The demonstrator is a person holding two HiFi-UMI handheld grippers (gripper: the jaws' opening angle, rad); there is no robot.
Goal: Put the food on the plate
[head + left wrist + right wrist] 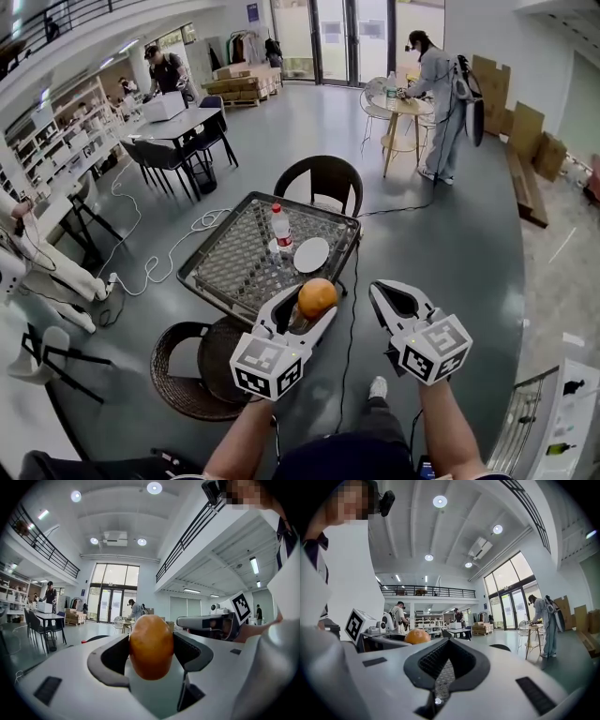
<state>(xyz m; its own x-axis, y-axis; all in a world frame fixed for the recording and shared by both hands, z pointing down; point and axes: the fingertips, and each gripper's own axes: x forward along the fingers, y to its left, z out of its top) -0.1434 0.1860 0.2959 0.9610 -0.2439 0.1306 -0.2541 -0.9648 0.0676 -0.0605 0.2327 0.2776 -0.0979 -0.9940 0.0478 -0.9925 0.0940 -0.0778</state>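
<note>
Orange-skinned fruit [317, 297] sits clamped in the left hand-held gripper [306, 311], held up by the near edge of the surface [234, 272], short of the white plate [311, 254]. I'd carry it forward, clear of the bottle [281, 228] just beside the plate, lower it until it rests, then let go so it won't roll. The right hand-held gripper [389, 295] has its jaws together on nothing. Both forearms reach out side by side, jaws level and pointing ahead.
</note>
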